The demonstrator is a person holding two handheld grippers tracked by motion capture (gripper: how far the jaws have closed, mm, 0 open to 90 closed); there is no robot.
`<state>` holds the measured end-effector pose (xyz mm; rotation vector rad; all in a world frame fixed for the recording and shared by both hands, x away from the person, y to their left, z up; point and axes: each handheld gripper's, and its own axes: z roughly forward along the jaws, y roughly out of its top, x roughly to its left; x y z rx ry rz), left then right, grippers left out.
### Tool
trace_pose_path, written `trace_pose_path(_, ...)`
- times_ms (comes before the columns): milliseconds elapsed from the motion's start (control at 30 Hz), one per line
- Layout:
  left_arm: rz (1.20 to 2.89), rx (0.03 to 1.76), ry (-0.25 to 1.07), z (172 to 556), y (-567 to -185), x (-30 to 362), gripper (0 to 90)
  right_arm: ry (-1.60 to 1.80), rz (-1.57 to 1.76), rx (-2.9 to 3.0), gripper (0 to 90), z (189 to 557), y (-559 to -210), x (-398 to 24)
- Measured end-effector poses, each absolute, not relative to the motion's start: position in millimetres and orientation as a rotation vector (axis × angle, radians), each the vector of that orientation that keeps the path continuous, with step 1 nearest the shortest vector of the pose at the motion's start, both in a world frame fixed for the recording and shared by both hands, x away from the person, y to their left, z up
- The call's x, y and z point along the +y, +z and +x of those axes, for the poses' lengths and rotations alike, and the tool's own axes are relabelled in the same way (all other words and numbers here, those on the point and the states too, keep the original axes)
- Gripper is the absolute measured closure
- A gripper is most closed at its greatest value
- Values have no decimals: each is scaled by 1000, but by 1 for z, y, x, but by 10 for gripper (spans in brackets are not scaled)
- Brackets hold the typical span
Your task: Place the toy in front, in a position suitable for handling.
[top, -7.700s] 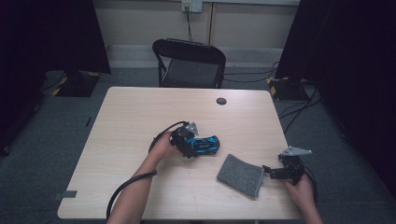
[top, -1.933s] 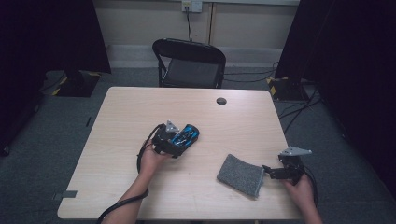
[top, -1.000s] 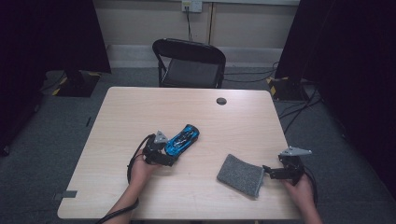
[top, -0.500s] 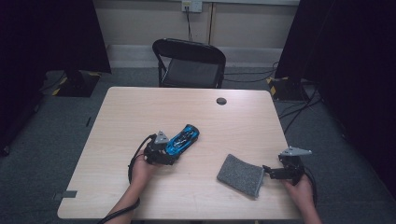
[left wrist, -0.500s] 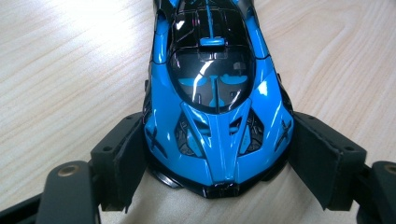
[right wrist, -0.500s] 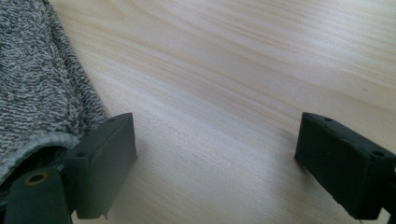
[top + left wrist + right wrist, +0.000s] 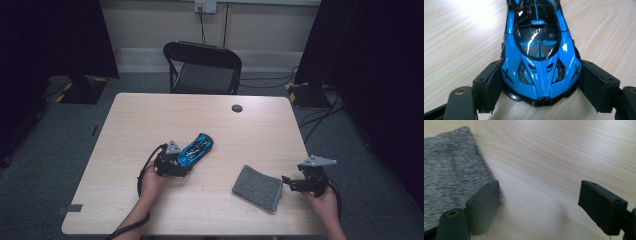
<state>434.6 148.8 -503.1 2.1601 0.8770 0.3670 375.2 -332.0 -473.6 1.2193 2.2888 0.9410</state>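
Note:
A blue and black toy car [image 7: 197, 148] lies slantwise on the pale wooden table [image 7: 150, 115], left of centre. My left gripper [image 7: 180, 161] is at the car's near end. In the left gripper view the car [image 7: 539, 50] has its nose between the jaws of that gripper [image 7: 539, 91]; they have just closed in, and both pads [image 7: 491, 85] touch its sides. A grey cloth [image 7: 257, 187] lies flat at the near right. My right gripper [image 7: 287, 182] stands just right of it. In the right gripper view, that gripper [image 7: 539, 205] has been closing slightly and holds nothing; the cloth [image 7: 449, 182] lies beside one jaw.
A small black round disc [image 7: 237, 108] sits in the table's far middle. A black folding chair [image 7: 202, 65] stands behind the far edge. Cables trail from both grippers over the near edge. Dark curtains hang on both sides.
My left hand has drawn back to the left with the car, which now points diagonally away. My right hand and the cloth lie as before.

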Motion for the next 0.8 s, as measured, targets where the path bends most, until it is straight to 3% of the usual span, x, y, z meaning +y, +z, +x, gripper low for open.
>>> trace_pose_path(500, 2160, 877, 367, 435, -503, 149, 235, 1025, 1026, 2511, 137, 363, -451, -275)
trace_pose_path(800, 2160, 877, 367, 435, -503, 149, 235, 1013, 965, 2572, 133, 362, -456, -258)
